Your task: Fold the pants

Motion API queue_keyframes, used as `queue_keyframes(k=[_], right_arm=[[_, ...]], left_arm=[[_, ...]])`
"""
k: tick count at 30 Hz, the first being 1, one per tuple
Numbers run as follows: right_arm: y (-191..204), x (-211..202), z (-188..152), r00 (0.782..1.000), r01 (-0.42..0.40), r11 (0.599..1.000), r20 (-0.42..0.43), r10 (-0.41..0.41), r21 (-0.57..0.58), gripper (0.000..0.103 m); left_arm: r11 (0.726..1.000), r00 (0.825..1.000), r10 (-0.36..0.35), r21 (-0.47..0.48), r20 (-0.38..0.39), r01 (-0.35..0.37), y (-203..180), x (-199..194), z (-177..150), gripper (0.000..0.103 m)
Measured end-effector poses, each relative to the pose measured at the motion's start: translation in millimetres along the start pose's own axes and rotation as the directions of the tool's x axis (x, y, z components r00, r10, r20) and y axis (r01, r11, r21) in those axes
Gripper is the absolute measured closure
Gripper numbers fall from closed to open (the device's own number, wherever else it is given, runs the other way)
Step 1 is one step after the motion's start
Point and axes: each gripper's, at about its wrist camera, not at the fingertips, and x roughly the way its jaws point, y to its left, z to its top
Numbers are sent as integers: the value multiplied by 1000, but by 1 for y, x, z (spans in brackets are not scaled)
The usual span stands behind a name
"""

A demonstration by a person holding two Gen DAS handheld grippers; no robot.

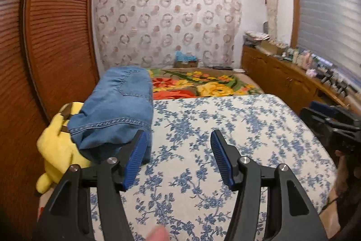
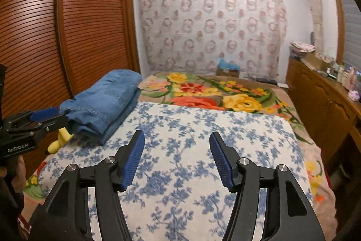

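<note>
one folded pair of jeans, two empty grippers

at the bed's (image 2: 203, 146) left edge lies one yellow plush toy (image 1: 56, 150), with one folded pair of blue jeans (image 1: 115, 105) resting partly on it and partly on the blue-flowered sheet (image 1: 225, 128). the left gripper (image 1: 178, 157) sits just beside the jeans, jaws apart, holding nothing. the right gripper (image 2: 177, 157) is over the bare sheet, jaws apart too, also empty.

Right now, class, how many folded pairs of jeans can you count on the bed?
1. The folded jeans lie at the bed's left edge beside the wardrobe, partly over a yellow plush toy. Another pair could be hidden beneath.
</note>
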Motion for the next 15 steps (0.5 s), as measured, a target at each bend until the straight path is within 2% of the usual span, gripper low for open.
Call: queue_keyframes(k=[5, 15], right_arm=[[-7, -17, -6, 999, 38, 999, 17, -38, 23, 38], [-15, -58, -6, 993, 82, 995, 76, -85, 48, 33]], left_arm=[[999, 999, -34, -12, 13, 34, -7, -9, -3, 45], [999, 997, -54, 9, 54, 53, -32, -36, 6, 45]])
